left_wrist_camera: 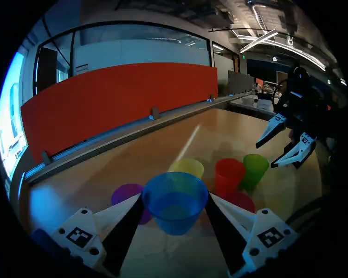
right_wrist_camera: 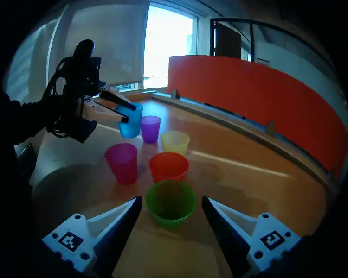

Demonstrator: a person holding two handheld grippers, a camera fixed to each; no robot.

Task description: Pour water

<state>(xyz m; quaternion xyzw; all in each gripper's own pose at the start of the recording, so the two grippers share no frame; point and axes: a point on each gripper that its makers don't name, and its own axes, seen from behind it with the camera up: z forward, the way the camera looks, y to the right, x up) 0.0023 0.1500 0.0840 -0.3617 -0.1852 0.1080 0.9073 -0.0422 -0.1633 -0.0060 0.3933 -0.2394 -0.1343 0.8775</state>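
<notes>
The left tool (left_wrist_camera: 175, 197) is gripping the blue cup (left_wrist_camera: 175, 211) at lower centre, the right tool (right_wrist_camera: 171, 199) is waiting open; tilting hastily is probably risking spills.

From the right gripper view I see a pale wooden table (right_wrist_camera: 248, 185) carrying a loose cluster of plastic cups, all upright and open-mouthed. The green cup (right_wrist_camera: 170, 203) stands nearest, with the red cup (right_wrist_camera: 168, 167) just behind it and the magenta cup (right_wrist_camera: 122, 162) to the red one's left. Farther off are the yellow cup (right_wrist_camera: 175, 141) and the purple cup (right_wrist_camera: 150, 128), and I cannot tell whether the blue cup (right_wrist_camera: 130, 121) at the far left rests on the wood.
</notes>
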